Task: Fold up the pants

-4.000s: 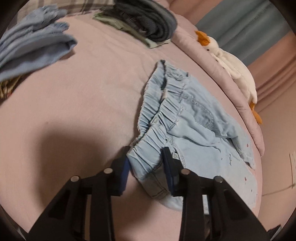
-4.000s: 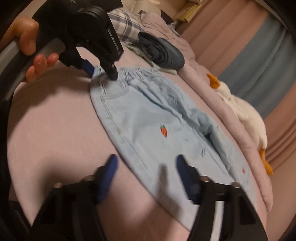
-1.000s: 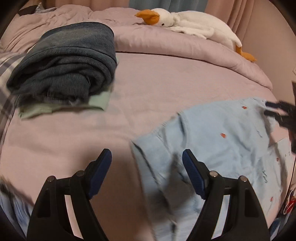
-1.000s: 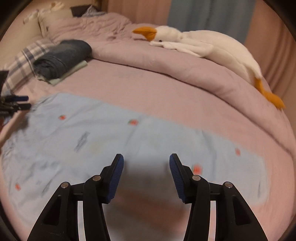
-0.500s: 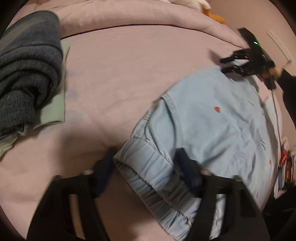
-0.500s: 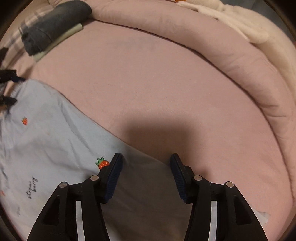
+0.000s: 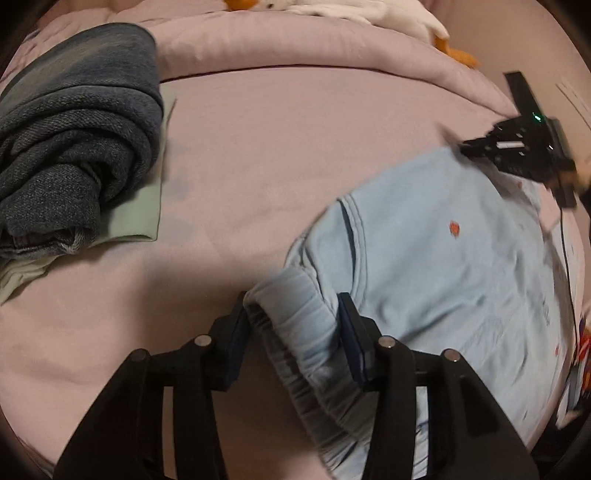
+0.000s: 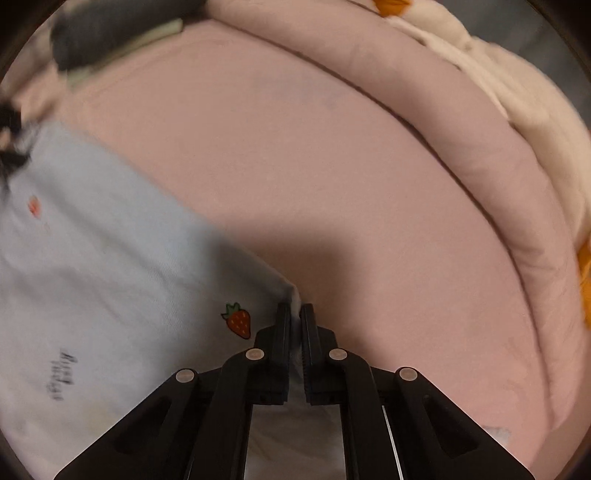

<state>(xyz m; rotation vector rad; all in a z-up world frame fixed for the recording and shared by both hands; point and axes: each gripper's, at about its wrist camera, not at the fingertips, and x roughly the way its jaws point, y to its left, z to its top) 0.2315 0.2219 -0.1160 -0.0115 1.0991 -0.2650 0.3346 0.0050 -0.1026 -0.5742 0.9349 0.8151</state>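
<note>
Both tongs grip the same garment. Seen by the left wrist camera, the left gripper (image 7: pixel 293 321) has its jaws set around the bunched elastic waistband of the light blue pants (image 7: pixel 436 266), blue pads pressing the gathered cloth from either side, so it holds the waistband at about six o'clock in that view. From there the pants spread flat toward three o'clock across the pink bedsheet (image 7: pixel 280 140), a small red print showing on the fabric. At about two o'clock the right gripper (image 7: pixel 476 146) meets the far edge of the pants, a green light glowing on its body. A stack of folded dark denim (image 7: pixel 77 136) lies at nine to ten o'clock on a pale green folded cloth (image 7: pixel 136 214), well apart from the pants. Along twelve o'clock runs a rolled pink duvet (image 7: pixel 314 44), with a white plush goose (image 7: pixel 369 9) lying on top of it toward one o'clock. Seen by the right wrist camera, the right gripper (image 8: pixel 296 312) is nearly closed, a narrow gap pinching the corner of the pants (image 8: pixel 110 258) at the hem. The cloth fans out toward nine o'clock, with a strawberry print (image 8: pixel 238 321) just beside the left finger and blurred dark lettering toward eight o'clock. Bare bedsheet (image 8: pixel 332 184) fills the middle, the duvet (image 8: pixel 443 129) curves from twelve to four o'clock, and the goose (image 8: pixel 517 92) lies beyond it at two o'clock.
</note>
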